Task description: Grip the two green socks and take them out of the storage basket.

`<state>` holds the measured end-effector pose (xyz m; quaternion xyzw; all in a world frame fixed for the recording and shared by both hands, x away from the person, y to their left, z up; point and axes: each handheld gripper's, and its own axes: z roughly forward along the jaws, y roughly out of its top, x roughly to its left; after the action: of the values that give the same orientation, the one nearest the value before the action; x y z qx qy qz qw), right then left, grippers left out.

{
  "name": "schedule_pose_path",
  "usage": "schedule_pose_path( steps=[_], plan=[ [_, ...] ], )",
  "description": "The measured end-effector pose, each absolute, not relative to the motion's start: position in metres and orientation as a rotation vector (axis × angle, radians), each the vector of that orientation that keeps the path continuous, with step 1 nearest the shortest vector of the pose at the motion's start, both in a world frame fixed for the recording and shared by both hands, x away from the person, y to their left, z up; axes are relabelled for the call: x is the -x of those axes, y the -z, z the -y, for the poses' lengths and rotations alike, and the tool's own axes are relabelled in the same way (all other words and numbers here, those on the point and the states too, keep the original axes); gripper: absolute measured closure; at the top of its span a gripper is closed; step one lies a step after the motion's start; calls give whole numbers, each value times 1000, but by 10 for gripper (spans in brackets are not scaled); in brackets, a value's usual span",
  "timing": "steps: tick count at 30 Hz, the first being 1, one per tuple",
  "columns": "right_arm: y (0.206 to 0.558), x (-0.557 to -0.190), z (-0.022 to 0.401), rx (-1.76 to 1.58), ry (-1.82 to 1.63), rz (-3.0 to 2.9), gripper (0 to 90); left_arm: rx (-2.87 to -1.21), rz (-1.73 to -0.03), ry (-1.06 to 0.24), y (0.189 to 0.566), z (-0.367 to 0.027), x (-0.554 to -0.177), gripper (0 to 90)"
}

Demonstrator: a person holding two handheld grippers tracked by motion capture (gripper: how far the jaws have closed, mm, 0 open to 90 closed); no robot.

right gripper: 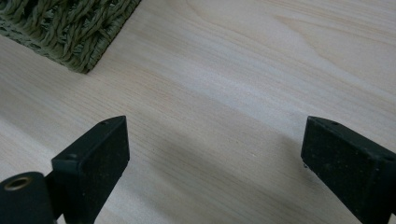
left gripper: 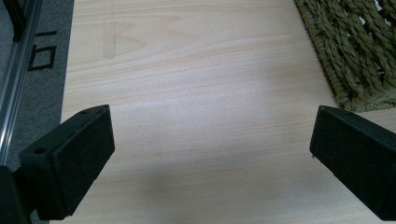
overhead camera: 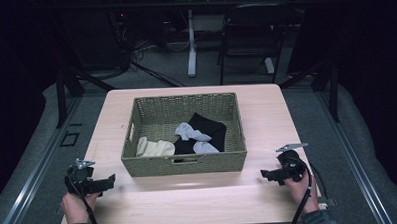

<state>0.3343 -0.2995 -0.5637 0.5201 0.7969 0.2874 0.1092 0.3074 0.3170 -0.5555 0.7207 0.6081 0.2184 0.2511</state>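
A green woven basket (overhead camera: pixel 183 162) stands in the middle of the light wooden table (overhead camera: pixel 199 202). Inside it lie a cream sock (overhead camera: pixel 154 147), grey socks (overhead camera: pixel 191 131) and a black garment (overhead camera: pixel 209 126). My left gripper (overhead camera: pixel 109 182) rests near the table's front left edge, open, with bare wood between its jaws (left gripper: pixel 210 140). The basket's corner (left gripper: pixel 355 51) shows at the upper right of the left gripper view. My right gripper (overhead camera: pixel 264 174) sits at the front right, open and empty (right gripper: pixel 215 144), with the basket's corner (right gripper: pixel 70 28) at upper left.
A black chair (overhead camera: pixel 251 37) and a white table leg (overhead camera: pixel 191 47) stand on the grey floor beyond the table. Cables trail from both grippers toward the front edge. A metal rail (left gripper: pixel 14 84) runs along the floor at the table's left.
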Motion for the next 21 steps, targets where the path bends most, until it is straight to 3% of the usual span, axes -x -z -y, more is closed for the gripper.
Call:
schedule_pose_path(
  steps=[21],
  plan=[
    [562,-332,300,-1526,-844,-2339,73,-1935,-1636,-566,547,-317,-308,0]
  ],
)
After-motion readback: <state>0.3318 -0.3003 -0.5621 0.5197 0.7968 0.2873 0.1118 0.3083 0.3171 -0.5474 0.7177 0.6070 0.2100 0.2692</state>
